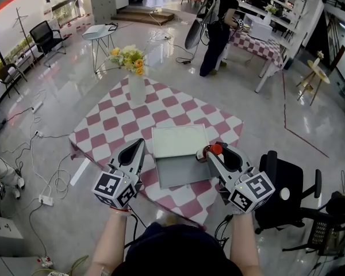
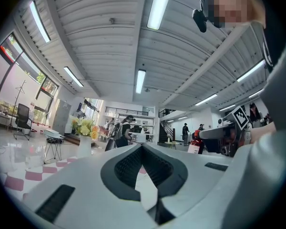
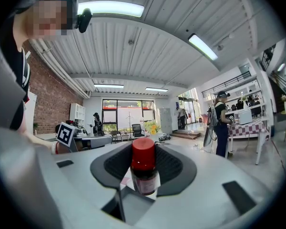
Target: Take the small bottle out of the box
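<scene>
A small brown bottle (image 1: 211, 151) with a red cap (image 3: 143, 150) stands upright between the jaws of my right gripper (image 1: 213, 154), which is shut on it above the right edge of the open box (image 1: 178, 154). The box is flat and white-grey and lies in the middle of the red-and-white checkered table (image 1: 103, 134), its lid (image 1: 179, 141) folded back. In the right gripper view the bottle's body (image 3: 145, 178) sits between the dark pads. My left gripper (image 1: 137, 148) hovers over the table left of the box. Its jaws meet at the tip (image 2: 142, 146) with nothing between them.
A white vase of yellow flowers (image 1: 135, 73) stands at the table's far side. A black office chair (image 1: 283, 193) is close on the right. A person (image 1: 217, 30) stands by another checkered table (image 1: 259, 43) at the back. Cables and a power strip (image 1: 46, 200) lie on the floor at left.
</scene>
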The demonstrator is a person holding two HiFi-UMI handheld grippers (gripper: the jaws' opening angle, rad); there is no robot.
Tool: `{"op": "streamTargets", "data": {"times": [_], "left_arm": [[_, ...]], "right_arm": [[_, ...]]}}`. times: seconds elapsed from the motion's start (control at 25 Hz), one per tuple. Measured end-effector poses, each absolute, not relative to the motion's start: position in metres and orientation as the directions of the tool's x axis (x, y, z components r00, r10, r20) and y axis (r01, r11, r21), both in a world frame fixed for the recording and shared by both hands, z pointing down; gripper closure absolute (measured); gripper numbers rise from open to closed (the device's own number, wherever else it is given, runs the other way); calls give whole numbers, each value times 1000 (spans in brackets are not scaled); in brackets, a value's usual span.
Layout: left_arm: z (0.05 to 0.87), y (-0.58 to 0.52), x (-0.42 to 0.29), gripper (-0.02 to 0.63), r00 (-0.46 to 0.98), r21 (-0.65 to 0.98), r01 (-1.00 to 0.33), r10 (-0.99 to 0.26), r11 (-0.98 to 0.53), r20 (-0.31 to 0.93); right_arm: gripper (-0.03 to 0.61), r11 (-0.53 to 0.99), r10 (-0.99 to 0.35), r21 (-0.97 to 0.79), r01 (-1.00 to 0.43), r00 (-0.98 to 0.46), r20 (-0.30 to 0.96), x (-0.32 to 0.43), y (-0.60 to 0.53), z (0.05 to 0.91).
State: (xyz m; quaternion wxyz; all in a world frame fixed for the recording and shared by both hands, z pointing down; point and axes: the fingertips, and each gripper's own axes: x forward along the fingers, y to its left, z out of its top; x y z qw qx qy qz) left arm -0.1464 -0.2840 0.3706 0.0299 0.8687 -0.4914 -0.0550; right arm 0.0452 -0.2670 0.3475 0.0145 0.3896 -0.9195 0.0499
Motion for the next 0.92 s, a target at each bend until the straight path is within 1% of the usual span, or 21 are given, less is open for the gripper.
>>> {"op": "streamTargets", "data": {"times": [0.92], "left_arm": [[386, -300, -157, 609, 506, 126, -853, -862, -506, -35]], "right_arm": [[431, 698, -703, -101, -709, -705, 96, 36, -283, 363]]}}
